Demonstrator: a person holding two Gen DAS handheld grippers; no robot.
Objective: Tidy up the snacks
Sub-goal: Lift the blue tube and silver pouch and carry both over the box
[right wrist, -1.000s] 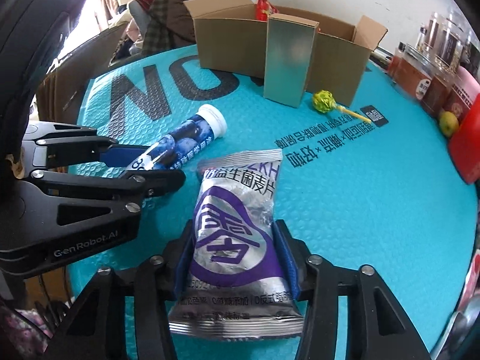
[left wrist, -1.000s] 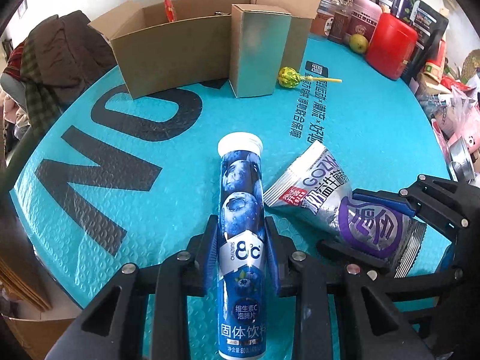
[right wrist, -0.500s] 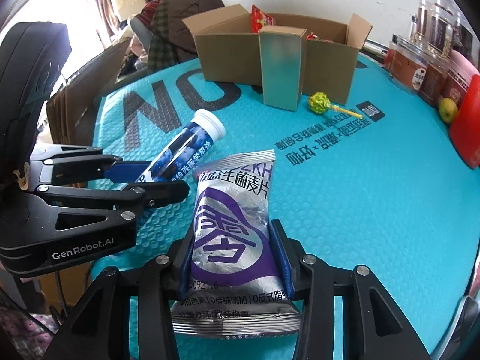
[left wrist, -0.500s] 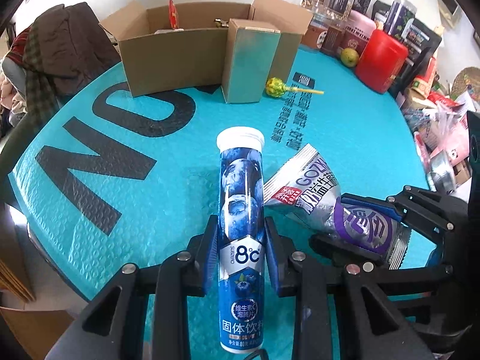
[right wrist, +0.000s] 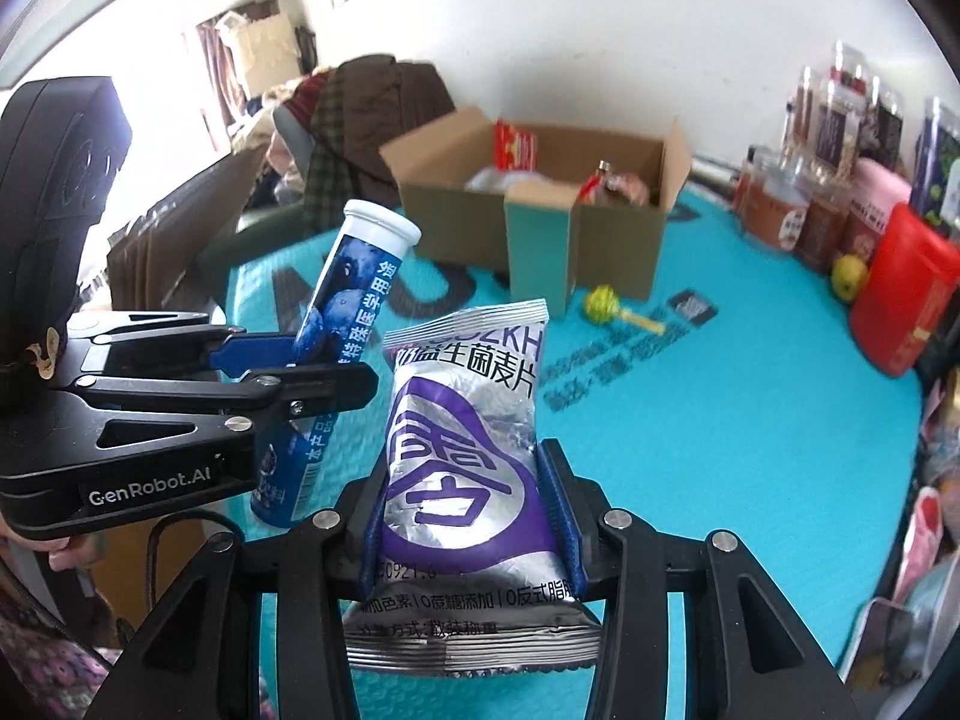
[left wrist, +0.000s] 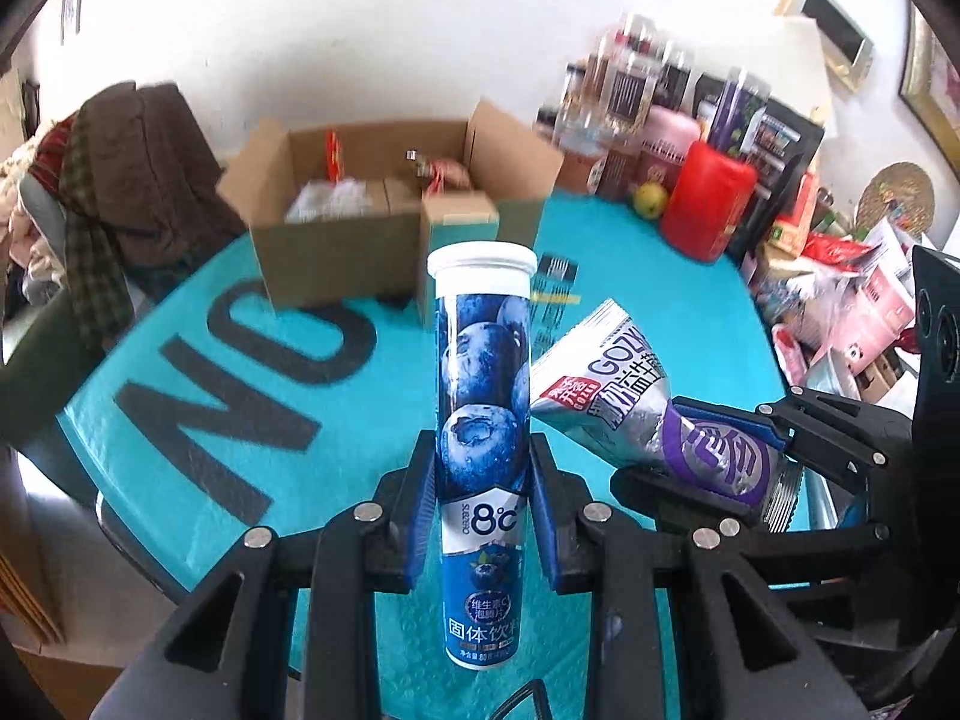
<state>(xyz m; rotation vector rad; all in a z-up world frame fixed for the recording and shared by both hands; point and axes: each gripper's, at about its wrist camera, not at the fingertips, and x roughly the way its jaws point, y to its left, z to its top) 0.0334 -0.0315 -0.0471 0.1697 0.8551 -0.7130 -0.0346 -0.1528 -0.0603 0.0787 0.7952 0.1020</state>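
Your left gripper (left wrist: 483, 510) clamps one tube (left wrist: 483, 420); your right gripper (right wrist: 465, 516) clamps one pouch (right wrist: 465, 468); one box (left wrist: 360, 210) sits at 11 o'clock beyond the tube.

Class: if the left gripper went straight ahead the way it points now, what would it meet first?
Probably the small teal box standing against the cardboard box. The left gripper holds the blueberry tube aimed there; depth is unclear.

Two wrist views, raised, facing forward.
Each looks along its own claw over the teal surface (left wrist: 372, 420); both share the cardboard box (left wrist: 336, 252) (right wrist: 528, 240).
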